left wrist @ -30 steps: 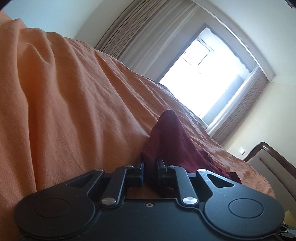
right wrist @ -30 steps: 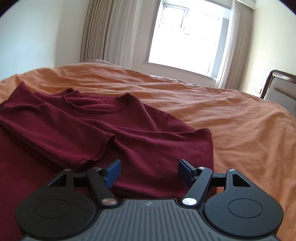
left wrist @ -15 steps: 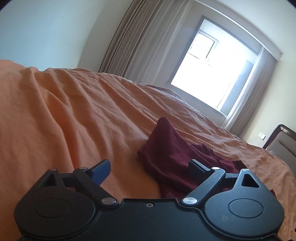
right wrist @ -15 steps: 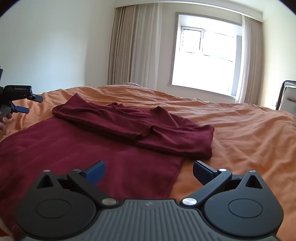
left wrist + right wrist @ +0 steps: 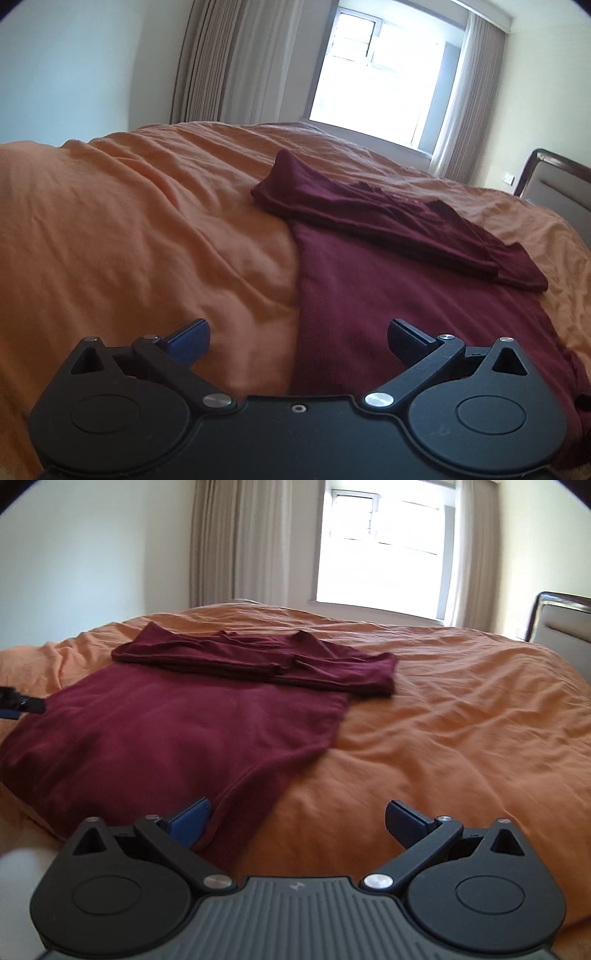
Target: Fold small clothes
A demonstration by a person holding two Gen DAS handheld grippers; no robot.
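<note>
The left gripper had let go of the shirt — jaws wide. The right gripper, also wide, had backed away; the shirt lay on the bed.

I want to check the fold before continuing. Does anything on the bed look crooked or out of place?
The maroon shirt lies mostly flat on the orange bedspread, sleeves folded across the top. That folded band sticks out past the body's right edge, so the sides are uneven. Nothing looks damaged or spilled.
</note>
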